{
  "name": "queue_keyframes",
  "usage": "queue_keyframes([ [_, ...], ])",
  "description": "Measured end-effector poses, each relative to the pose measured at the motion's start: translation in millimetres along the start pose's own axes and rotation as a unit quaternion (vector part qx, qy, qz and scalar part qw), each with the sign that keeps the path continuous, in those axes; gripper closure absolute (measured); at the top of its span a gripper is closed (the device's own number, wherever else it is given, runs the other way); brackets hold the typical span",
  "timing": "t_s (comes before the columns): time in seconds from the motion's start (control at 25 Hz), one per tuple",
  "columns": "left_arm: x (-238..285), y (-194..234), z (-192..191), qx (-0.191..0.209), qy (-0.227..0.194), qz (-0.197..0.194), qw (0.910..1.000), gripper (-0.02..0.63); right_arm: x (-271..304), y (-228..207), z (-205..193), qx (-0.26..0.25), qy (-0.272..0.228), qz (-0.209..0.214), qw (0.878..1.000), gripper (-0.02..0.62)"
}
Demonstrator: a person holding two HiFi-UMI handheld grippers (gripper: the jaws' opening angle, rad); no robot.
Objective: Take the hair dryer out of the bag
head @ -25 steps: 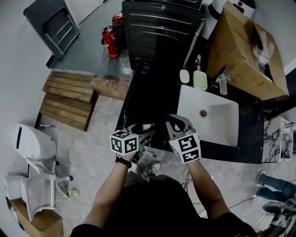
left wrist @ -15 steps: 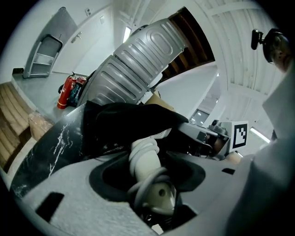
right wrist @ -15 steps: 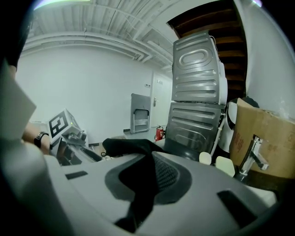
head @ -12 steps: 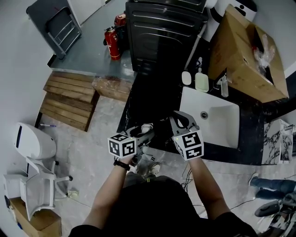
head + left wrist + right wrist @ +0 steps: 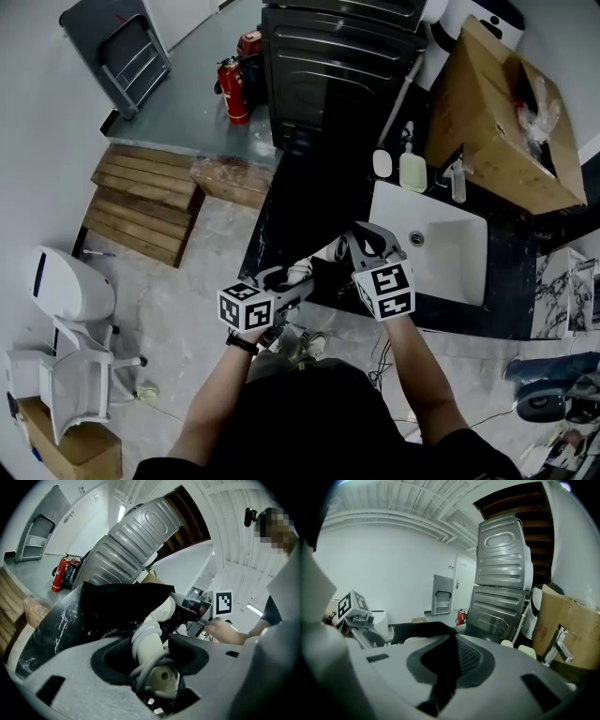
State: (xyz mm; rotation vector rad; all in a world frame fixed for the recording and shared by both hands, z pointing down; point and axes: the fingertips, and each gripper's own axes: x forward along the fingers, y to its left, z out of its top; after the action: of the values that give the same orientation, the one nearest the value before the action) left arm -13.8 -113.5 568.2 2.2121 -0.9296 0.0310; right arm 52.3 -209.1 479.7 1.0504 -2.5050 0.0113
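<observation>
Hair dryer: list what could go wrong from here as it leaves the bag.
The left gripper grips the hair dryer over its wound cord; the round handle could slip or twist.
Its head sits inside the black bag, which the right gripper pinches by a fold; fabric may snag or pull free.
At the counter edge, a drop could hit the floor.

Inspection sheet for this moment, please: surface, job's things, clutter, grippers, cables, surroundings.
Surface: black marble counter with a white sink.
Job's things: white hair dryer partly out of the black bag.
Clutter: soap bottle and cardboard box by the sink.
Grippers: left gripper closed on the dryer's handle; right gripper shut on the bag's fabric.
Cables: cord wound round the dryer's handle.
Surroundings: dark appliance, fire extinguisher, wooden pallets on the floor.
</observation>
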Motion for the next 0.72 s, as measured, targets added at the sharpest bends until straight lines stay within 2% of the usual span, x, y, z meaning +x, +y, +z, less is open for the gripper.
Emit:
queue_keyframes([
  [0.16, -6.1, -3.3, 0.3, 0.004, -0.010, -0.014, 0.9998, 0.357, 2.9, 0.9, 2.0, -0.004, -0.002, 0.004, 1.000, 0.569],
  [0.32, -11.3, -6.6, -3.5, 0.020, 0.000, -0.021, 0.9996, 0.357, 3.0, -1.9, 2.8, -0.003, 0.001, 0.000, 1.000, 0.569],
  [0.72, -22.6, -17.0, -4.1, 0.038, -0.009, -0.066, 0.9971, 0.357, 6.3, -5.9, 3.5, -0.008, 0.010, -0.009, 1.000, 0.569],
])
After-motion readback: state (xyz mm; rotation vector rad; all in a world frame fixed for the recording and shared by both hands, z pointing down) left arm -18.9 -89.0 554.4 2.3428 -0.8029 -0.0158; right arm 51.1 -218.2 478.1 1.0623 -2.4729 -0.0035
